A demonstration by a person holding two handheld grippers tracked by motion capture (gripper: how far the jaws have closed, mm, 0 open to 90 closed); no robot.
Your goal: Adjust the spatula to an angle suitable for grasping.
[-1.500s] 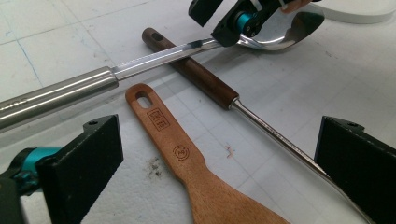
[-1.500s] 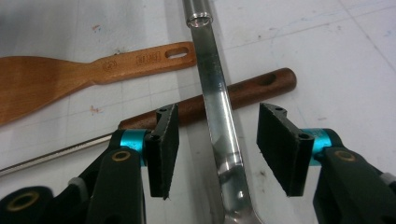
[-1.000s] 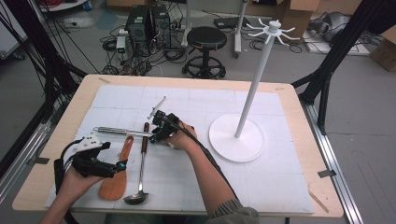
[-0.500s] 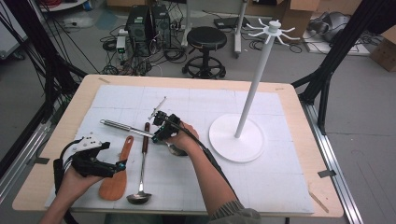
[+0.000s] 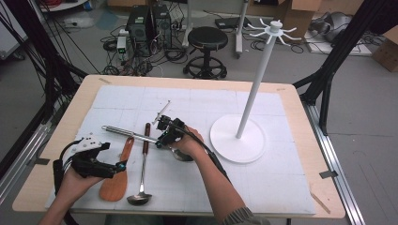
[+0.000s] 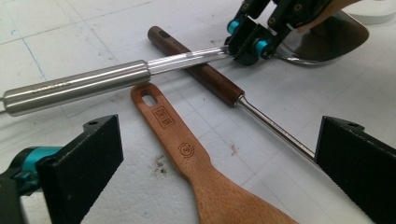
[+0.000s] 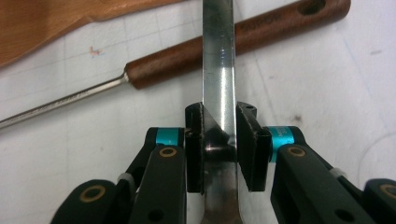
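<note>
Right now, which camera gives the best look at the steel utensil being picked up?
The left gripper view: the steel utensil lies across it, round handle, flat neck and shiny head, held by the right gripper. The right gripper view shows just its flat neck between the fingers. The high view shows it small.

We make out two stamped marks on the wooden spatula's handle [image 6: 176, 135] — a square and a circle — neither legible.

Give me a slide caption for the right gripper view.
Right hand-held gripper clamps a steel utensil's flat neck above a wooden-handled ladle.
</note>
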